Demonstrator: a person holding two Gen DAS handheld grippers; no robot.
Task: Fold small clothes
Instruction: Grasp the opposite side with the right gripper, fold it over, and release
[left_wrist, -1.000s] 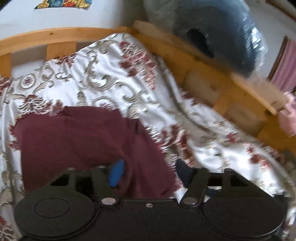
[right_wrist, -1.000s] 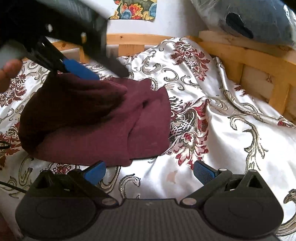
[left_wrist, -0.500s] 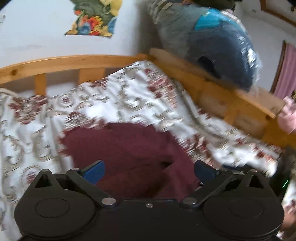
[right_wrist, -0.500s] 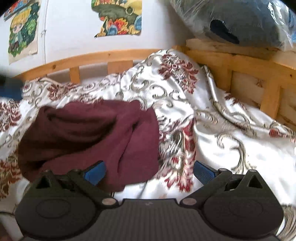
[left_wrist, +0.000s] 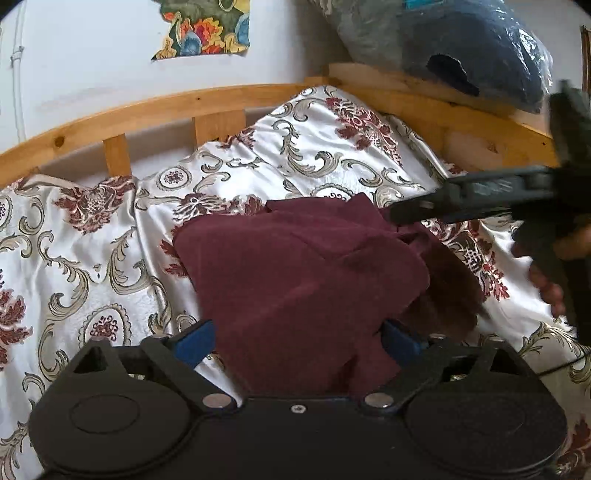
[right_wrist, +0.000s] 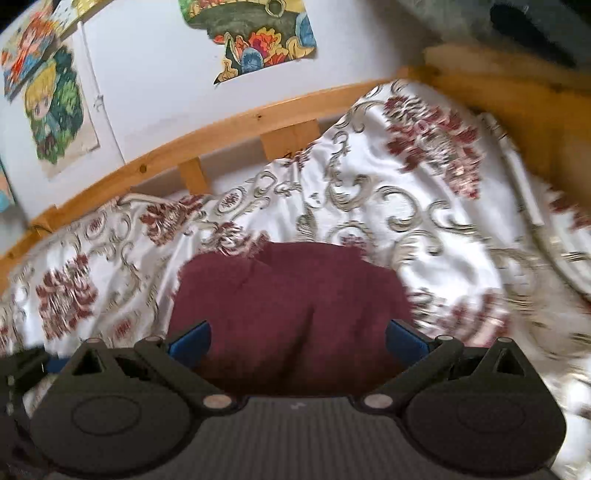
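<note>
Maroon garment (left_wrist: 303, 273) bunched on patterned bedspread (left_wrist: 92, 258), left gripper (left_wrist: 295, 339) jaws wide around its near edge, right gripper (right_wrist: 297, 338) jaws wide above it, wooden bed rail (left_wrist: 147, 110) behind.

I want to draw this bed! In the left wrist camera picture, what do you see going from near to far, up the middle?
Left gripper → maroon garment → flowery white bedspread → wooden bed rail → white wall with a colourful sticker.
</note>
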